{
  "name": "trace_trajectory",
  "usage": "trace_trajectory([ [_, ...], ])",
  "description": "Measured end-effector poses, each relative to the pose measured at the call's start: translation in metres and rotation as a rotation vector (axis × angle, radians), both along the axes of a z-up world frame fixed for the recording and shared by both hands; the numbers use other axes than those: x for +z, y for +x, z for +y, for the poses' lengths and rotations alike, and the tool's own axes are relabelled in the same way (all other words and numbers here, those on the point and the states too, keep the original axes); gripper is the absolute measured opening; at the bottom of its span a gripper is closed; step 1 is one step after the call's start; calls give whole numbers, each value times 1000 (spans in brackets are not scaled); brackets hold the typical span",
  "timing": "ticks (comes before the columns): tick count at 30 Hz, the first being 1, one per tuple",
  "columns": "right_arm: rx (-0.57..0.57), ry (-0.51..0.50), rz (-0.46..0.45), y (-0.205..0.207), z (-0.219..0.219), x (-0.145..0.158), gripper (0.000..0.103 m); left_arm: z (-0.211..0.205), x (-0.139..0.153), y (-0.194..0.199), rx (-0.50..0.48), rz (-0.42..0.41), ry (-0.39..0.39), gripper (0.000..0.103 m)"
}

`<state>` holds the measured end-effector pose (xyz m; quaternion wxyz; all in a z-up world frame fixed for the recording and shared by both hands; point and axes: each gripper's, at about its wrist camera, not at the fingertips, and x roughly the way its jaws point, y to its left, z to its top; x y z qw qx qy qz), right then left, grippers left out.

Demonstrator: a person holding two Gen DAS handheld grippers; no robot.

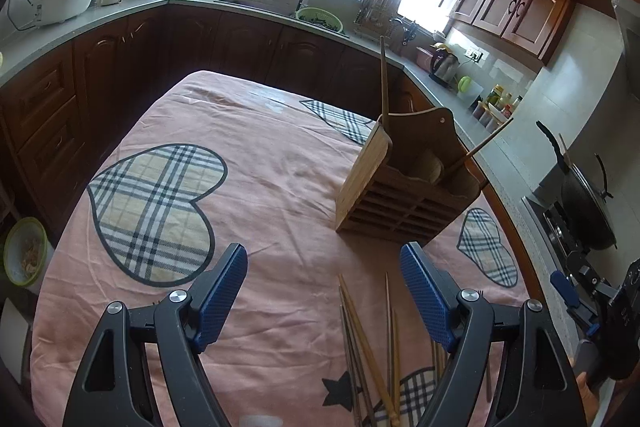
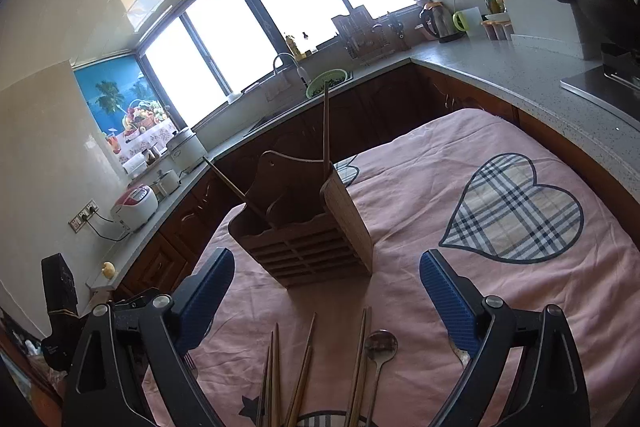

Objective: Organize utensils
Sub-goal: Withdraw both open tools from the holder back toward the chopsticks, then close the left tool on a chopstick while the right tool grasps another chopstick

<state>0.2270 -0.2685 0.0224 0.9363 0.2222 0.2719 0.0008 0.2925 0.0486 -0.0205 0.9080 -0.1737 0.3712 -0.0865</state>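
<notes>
Left wrist view: the left tool (image 1: 322, 291) hangs spread and empty above loose chopsticks (image 1: 366, 339) on the cloth-covered worktop (image 1: 260, 163), with the wooden utensil holder (image 1: 400, 187) ahead, already holding two sticks.

Right wrist view: the right tool (image 2: 326, 293) is likewise spread wide with nothing in it, over chopsticks (image 2: 300, 375) and a metal spoon (image 2: 380, 347), probably lining up a pick.

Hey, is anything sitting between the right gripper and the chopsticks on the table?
Nothing visible. The right gripper is open and empty, and the chopsticks lie on bare pink cloth just below its fingertips. The wooden holder stands farther back, beyond them.
</notes>
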Motion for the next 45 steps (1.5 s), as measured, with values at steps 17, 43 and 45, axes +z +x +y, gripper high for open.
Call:
trace_trajectory([
  [17, 16, -59, 100, -45, 22, -37, 94, -7, -30, -31, -33, 118, 63, 77],
  [43, 89, -136, 317, -7, 36, -92, 46, -52, -71, 20, -128, 228, 123, 64],
  [45, 95, -130, 328, -4, 36, -96, 44, -58, -74, 23, -140, 233, 144, 61],
])
